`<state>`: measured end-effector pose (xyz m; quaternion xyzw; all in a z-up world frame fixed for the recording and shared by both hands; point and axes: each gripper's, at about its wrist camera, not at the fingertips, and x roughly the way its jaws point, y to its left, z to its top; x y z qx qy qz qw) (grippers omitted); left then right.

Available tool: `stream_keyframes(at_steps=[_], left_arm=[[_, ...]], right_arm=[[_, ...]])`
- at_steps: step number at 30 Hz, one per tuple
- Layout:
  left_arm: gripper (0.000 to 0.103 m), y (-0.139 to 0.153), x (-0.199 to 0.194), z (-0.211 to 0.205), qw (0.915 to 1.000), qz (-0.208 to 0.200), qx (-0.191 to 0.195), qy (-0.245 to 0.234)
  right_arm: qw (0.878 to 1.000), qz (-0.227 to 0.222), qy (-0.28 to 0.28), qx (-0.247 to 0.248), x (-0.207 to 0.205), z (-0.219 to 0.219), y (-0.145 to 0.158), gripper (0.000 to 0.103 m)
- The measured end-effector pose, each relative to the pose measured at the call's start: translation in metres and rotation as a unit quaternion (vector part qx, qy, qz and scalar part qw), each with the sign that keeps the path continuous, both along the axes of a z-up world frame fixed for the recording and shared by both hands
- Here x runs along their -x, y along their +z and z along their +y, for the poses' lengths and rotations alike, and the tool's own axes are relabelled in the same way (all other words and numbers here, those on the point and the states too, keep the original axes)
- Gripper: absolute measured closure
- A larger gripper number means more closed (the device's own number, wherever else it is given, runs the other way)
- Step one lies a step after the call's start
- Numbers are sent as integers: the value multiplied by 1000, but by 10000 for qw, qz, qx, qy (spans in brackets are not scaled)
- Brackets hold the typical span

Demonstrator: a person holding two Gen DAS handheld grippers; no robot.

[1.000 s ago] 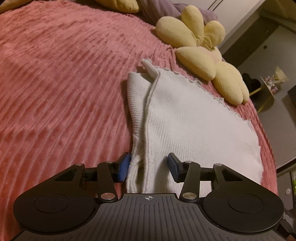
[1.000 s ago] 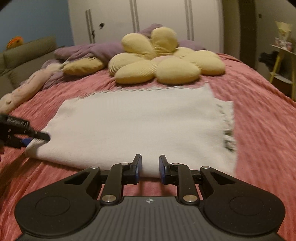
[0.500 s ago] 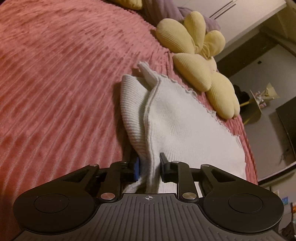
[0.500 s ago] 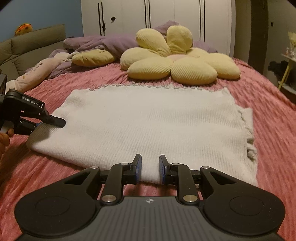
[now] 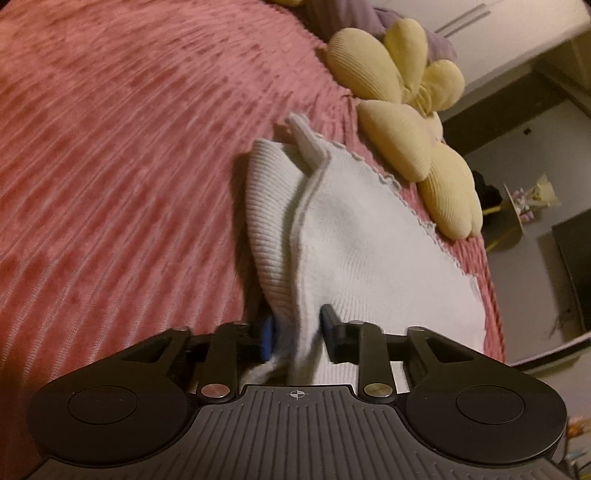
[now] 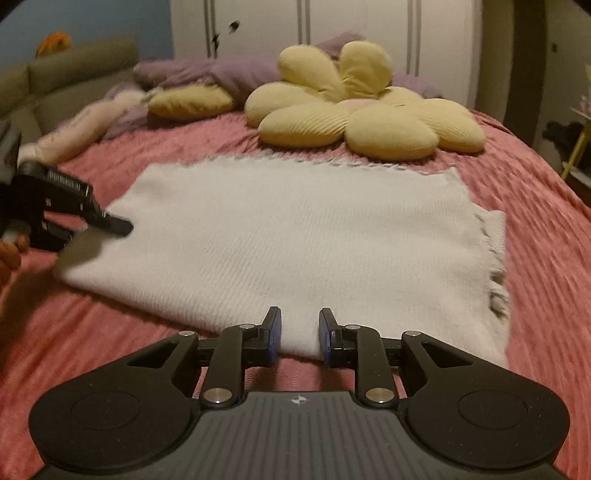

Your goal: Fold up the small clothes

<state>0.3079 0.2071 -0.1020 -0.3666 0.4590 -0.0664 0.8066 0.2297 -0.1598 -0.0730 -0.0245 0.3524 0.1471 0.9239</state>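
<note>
A white knitted garment (image 6: 295, 236) lies spread flat on a bed covered with a pink ribbed bedspread (image 5: 122, 166). Just beyond the garment's far edge sits a yellow flower-shaped cushion (image 6: 362, 114), with purple bedding (image 6: 221, 74) bunched behind it and white wardrobe doors (image 6: 332, 29) at the back of the room.

The left gripper (image 5: 295, 328) has its fingers closed on the garment's left edge, where a ribbed band and an upper layer are pinched together and bunch up between the blue pads. Its fingers have just been closing, with the cloth between them. From the right wrist view, the same gripper (image 6: 110, 225) reaches in from the left, a hand (image 6: 9, 251) partly visible behind it at the frame's edge.

The right gripper (image 6: 300, 332) sits at the garment's near edge, fingers narrowly spaced with the white hem between them. Whether the pads actually press the cloth cannot be told.
</note>
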Motion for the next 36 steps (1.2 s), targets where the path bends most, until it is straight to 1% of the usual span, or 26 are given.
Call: stream_keyframes(at_steps=[1, 2, 5, 6, 9, 12, 15, 17, 18, 20, 21, 23, 24, 25, 26, 28, 29, 30, 33, 35, 36], left_arm=[[81, 1, 0, 1, 10000, -1, 27, 4], [81, 4, 0, -1, 10000, -3, -34, -8], [83, 21, 0, -10, 9994, -123, -311, -41], [83, 30, 0, -14, 9991, -197, -370, -50], [84, 59, -1, -31, 9980, -508, -339, -141], [84, 93, -6, -72, 9943, -814, -546, -418], [84, 117, -14, -134, 9853, -1189, -859, -874], [84, 116, -21, -178, 9790, -1277, -1028, -1214], [83, 110, -24, -199, 9769, -1239, -1100, -1347], [72, 87, -30, -234, 9737, -1103, -1256, -1550], [62, 74, -31, -245, 9737, -955, -1330, -1584], [59, 52, -28, -259, 9738, -596, -1441, -1657], [55, 46, -21, -261, 9738, -619, -1386, -1694], [48, 45, -12, -258, 9737, -724, -1339, -1696], [45, 49, -1, -251, 9740, -832, -1293, -1663], [28, 58, 20, -237, 9736, -1088, -1291, -1539], [25, 62, 28, -228, 9724, -1187, -1388, -1454], [23, 64, 36, -220, 9702, -1238, -1584, -1352], [21, 61, 49, -200, 9625, -1125, -2195, -1126], [21, 55, 52, -193, 9620, -968, -2307, -1093], [21, 50, 52, -190, 9635, -889, -2278, -1088]], right_arm=[[10000, -37, -55, -19, 3, -5, 2, 81], [9999, -87, -112, -20, 7, -11, 4, 81], [9994, -163, -308, -70, 16, -29, 8, 81], [9990, -180, -397, -113, 20, -37, 9, 81], [9976, -283, -613, -133, 26, -54, 13, 81], [9957, -383, -824, -178, 30, -70, 15, 80], [9934, -372, -1039, -309, 31, -85, 16, 80], [9919, -356, -1191, -256, 31, -90, 15, 80], [9914, -326, -1234, -300, 31, -93, 15, 80], [9905, -268, -1292, -381, 32, -99, 16, 80], [9908, -263, -1284, -331, 33, -101, 17, 80], [9910, -280, -1284, -260, 35, -106, 17, 80], [9910, -266, -1290, -251, 35, -110, 17, 80], [9908, -261, -1308, -245, 35, -113, 18, 80], [9907, -258, -1316, -242, 35, -116, 18, 80], [9908, -259, -1301, -255, 31, -122, 17, 80], [9908, -265, -1299, -286, 28, -123, 18, 80], [9905, -257, -1295, -375, 24, -124, 20, 80], [9889, -213, -1209, -835, 7, -122, 26, 79], [9860, -69, -1041, -1298, -11, -117, 28, 75], [9837, 30, -960, -1520, -22, -113, 27, 69]])
